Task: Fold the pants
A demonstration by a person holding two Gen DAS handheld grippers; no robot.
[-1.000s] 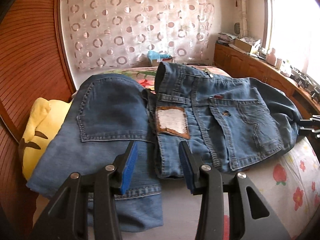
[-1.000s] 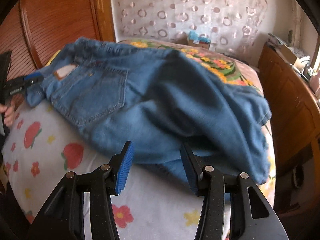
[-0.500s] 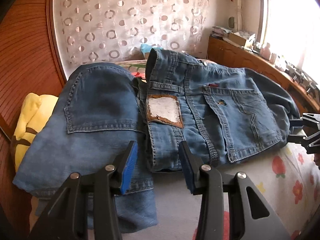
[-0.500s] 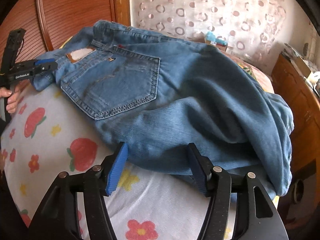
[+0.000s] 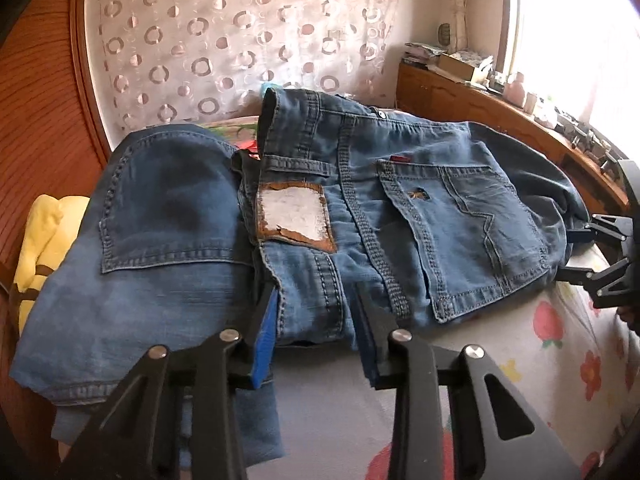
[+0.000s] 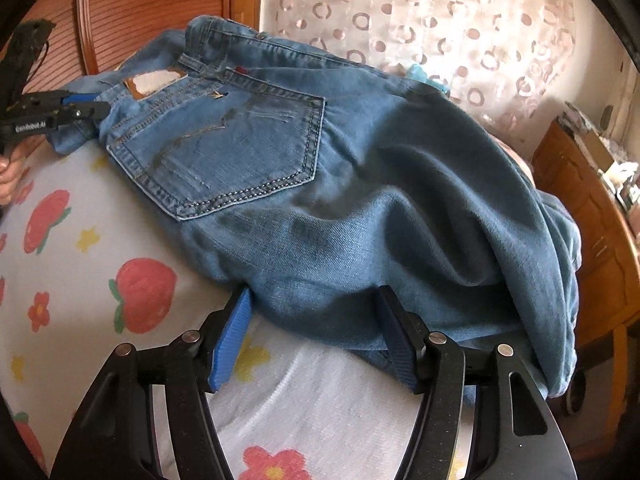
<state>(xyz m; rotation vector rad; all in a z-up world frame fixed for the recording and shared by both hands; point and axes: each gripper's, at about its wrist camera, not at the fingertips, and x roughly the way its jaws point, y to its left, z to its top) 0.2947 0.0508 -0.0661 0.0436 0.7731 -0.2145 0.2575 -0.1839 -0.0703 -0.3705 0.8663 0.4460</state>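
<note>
Fingers of the left gripper [image 5: 316, 320] are being closed around the near waistband edge of the jeans [image 5: 400, 216], with that denim fold lying between the blue pads; whether the pads are pressing it yet cannot be told. Fingers of the right gripper [image 6: 314, 330] are being held wide apart, straddling the near edge of a trouser leg, with the cloth lying between them but not being pinched.

Two pairs of jeans are being shown on the bed [image 5: 560, 340]: the pair being handled, lying back-up with one worn leather patch [image 5: 296, 214] and one visible back pocket [image 5: 460, 232], and a second, darker pair [image 5: 160, 232] lying just beside it on the left, already folded. One yellow plush toy [image 5: 44, 232] is being pressed against that pair's far side.

The bed is being covered by a white sheet printed with strawberries and flowers. A wooden headboard [image 5: 36, 120], a curtain [image 5: 240, 40] with ring patterns, a cluttered wooden cabinet [image 5: 480, 100] and a bright window [image 5: 572, 40] are being shown behind.
</note>
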